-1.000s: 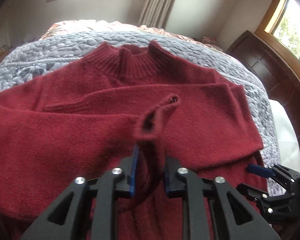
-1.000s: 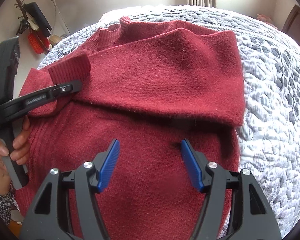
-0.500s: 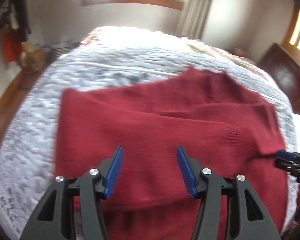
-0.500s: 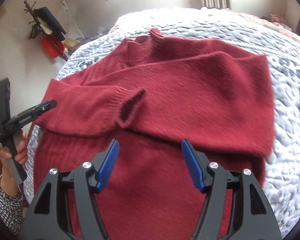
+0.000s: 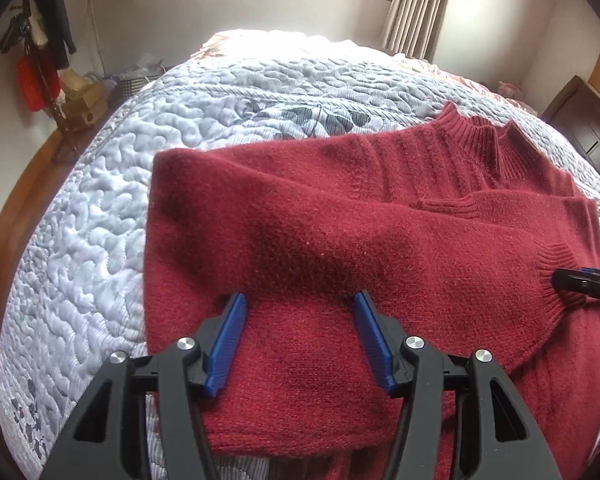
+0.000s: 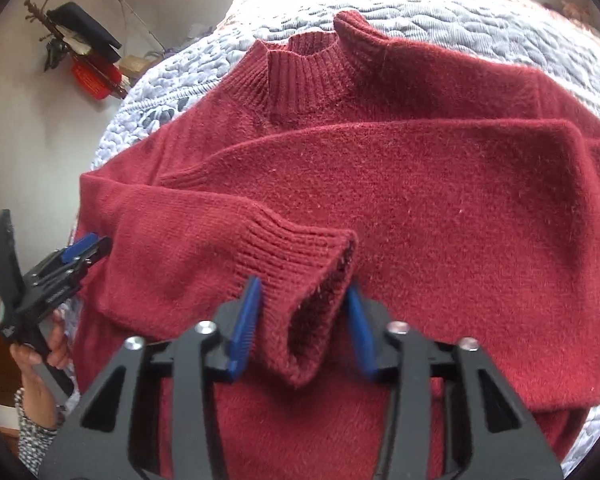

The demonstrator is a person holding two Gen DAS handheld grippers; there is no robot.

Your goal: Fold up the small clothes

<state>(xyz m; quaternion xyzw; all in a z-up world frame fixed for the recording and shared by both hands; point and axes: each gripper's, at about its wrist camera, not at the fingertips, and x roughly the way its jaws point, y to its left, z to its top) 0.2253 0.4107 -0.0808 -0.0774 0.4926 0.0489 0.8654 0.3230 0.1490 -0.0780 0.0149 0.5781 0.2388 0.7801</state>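
A dark red knit sweater (image 5: 340, 220) lies face up on the quilted bed, collar (image 6: 312, 64) at the far end, both sleeves folded across the chest. My left gripper (image 5: 300, 332) hovers open over the sweater's left side, nothing between its pads. In the right wrist view it shows at the left edge (image 6: 80, 248), held by a hand (image 6: 40, 356). My right gripper (image 6: 304, 320) has its blue pads pressed on both sides of the upper sleeve's ribbed cuff (image 6: 296, 252). Its tip (image 5: 584, 282) shows at that cuff (image 5: 552, 276) in the left wrist view.
The pale grey quilt (image 5: 100, 240) spreads wide to the left and beyond the collar. A coat rack with a red bag (image 5: 40, 60) and boxes (image 5: 80, 100) stand by the left wall. Dark wooden furniture (image 5: 588, 120) stands at the right.
My left gripper let go of the cuff, opened and swung to the sweater's left side. My right gripper came in over the dropped cuff and narrowed its pads onto it.
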